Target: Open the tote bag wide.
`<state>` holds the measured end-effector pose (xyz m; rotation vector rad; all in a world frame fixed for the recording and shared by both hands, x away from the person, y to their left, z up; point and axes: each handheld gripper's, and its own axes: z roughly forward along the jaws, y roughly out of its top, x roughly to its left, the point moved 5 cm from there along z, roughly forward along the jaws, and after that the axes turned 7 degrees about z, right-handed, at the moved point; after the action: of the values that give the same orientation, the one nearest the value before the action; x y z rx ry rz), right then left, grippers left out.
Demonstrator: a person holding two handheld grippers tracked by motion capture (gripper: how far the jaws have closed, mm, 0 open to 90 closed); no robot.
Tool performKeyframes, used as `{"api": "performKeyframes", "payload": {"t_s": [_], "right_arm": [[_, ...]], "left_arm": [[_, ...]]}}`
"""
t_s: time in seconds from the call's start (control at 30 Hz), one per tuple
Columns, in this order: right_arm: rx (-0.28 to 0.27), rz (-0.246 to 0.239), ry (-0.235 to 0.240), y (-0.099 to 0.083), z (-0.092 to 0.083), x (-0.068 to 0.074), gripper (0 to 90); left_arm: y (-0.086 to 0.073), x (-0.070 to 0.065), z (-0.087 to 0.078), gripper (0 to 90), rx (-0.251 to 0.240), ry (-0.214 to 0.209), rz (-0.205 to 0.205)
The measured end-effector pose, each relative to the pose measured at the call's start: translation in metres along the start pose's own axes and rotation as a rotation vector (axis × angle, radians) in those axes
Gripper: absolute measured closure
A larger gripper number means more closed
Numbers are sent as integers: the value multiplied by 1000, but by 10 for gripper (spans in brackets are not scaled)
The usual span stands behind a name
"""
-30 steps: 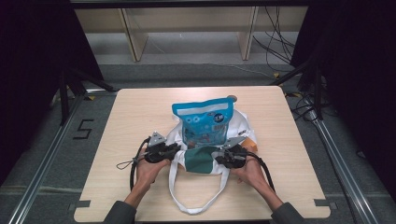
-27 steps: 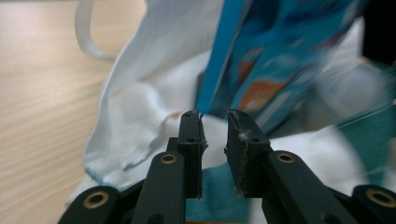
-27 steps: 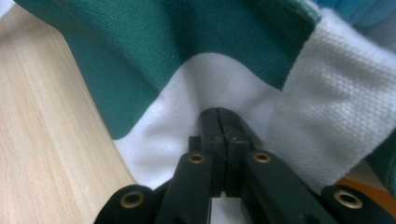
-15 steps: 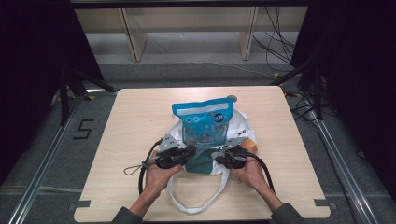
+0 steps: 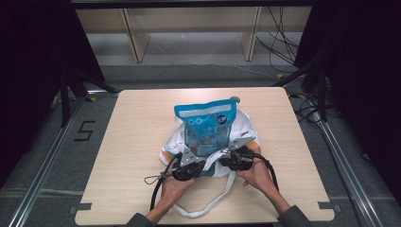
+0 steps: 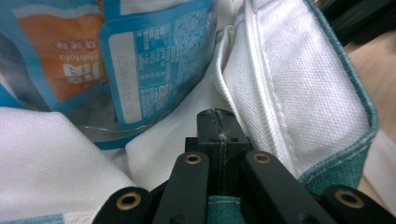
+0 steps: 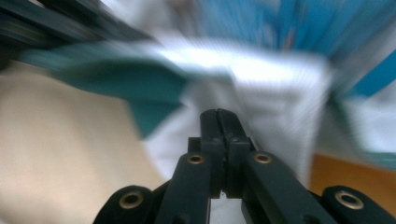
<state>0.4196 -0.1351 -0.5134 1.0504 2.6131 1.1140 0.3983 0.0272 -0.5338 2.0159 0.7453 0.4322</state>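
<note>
**Both grippers at the tote bag mouth, jaws closed**

Near the front-middle of the wooden table (image 5: 132, 142) lies a white tote bag (image 5: 246, 125) with teal trim, mouth toward the person. A blue snack pouch (image 5: 205, 124) stands half in the bag, its top sticking up past the far side.

- Left gripper (image 5: 191, 166): at the bag's near-left edge. Left gripper view shows its tips (image 6: 217, 122) pressed flat together after just closing, with teal hem fabric under the jaw base and white canvas all round. Whether cloth is actually pinched between the pads — cannot tell; no fabric visible in the seam at the tips.
- Right gripper (image 5: 226, 158): at the near-right edge of the mouth, just beside the left one. Right gripper view is blurred, but the tips (image 7: 218, 122) are clenched together, white canvas and a teal strip directly ahead. Same caveat on a grip — can't confirm.
- White handle loop (image 5: 208, 205) trails toward the table's front edge between the two forearms.
- Pouch back label with printed text fills the upper left of the left gripper view (image 6: 144, 60); bag's teal-edged rim (image 6: 355, 98) folds over at right.
</note>
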Motion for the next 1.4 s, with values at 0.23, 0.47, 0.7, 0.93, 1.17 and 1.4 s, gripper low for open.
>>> {"api": "performKeyframes", "payload": {"t_s": [0.23, 0.47, 0.7, 0.93, 1.17, 1.4], "right_arm": [[-265, -72, -12, 39, -76, 13, 900], [-99, -52, -27, 21, -11, -1, 900], [-50, -39, -38, 1, 6, -3, 900], [-35, -42, -49, -4, 11, -3, 900], [-46, -15, -36, -9, 17, -7, 900], [-120, -18, -2, 8, -10, -9, 886]], "left_arm": [[2, 0, 0, 891, 0, -3, 7], [11, 8, -11, 855, -57, -10, -64], [31, 4, -67, 830, -159, -41, -82], [-4, 3, -40, 863, -38, -74, -84], [-23, 2, -19, 893, 13, -40, -17], [19, 8, -55, 775, -104, -31, -44]]}}
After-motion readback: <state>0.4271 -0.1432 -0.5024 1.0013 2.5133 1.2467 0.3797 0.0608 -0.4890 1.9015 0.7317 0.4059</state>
